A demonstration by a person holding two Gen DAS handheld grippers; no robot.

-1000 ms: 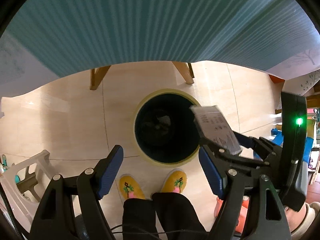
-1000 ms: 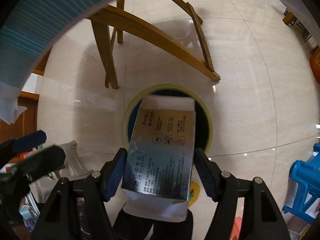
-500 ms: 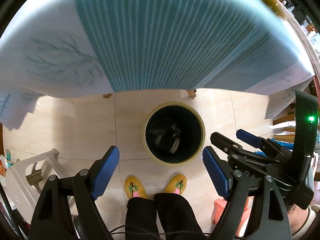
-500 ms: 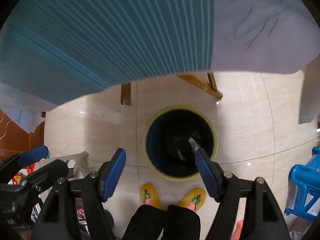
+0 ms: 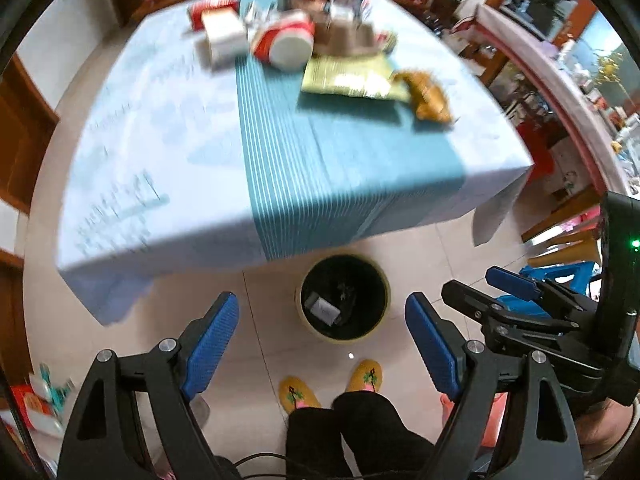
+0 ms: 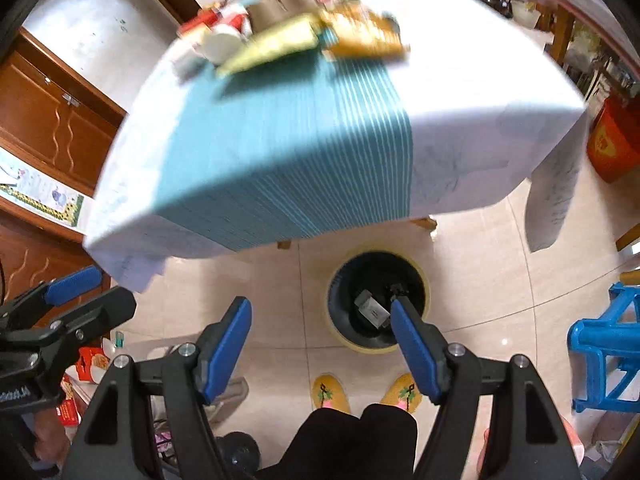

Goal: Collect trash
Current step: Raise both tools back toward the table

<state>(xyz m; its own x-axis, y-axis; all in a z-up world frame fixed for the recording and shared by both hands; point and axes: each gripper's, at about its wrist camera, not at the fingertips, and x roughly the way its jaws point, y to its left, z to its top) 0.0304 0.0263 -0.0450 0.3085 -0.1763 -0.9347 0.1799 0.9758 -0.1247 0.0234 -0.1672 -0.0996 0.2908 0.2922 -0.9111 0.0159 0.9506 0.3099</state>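
A dark bin with a yellowish rim [image 5: 382,280] [image 6: 425,280] stands on the floor by the table's near edge. A silver box [image 5: 322,309] [image 6: 372,309] lies inside it. My left gripper [image 5: 322,300] and my right gripper [image 6: 318,314] hang high above the bin, side by side. Both are open with nothing between their blue pads. On the far part of the table lie blurred pieces of trash: a red-and-white cup [image 5: 286,42], a yellow-green packet [image 5: 352,78] [image 6: 272,48] and an orange wrapper [image 5: 428,96] [image 6: 364,40].
The table wears a white cloth with a teal striped runner [image 5: 320,168]. The person's yellow slippers [image 5: 296,394] stand just before the bin. A blue plastic stool [image 6: 600,360] is at the right, wooden cabinets [image 6: 48,120] at the left, a red container [image 6: 612,144] beyond the table.
The right gripper let go of the silver box, which now lies in the bin. Both grippers rose from below the table's edge to above the tabletop.
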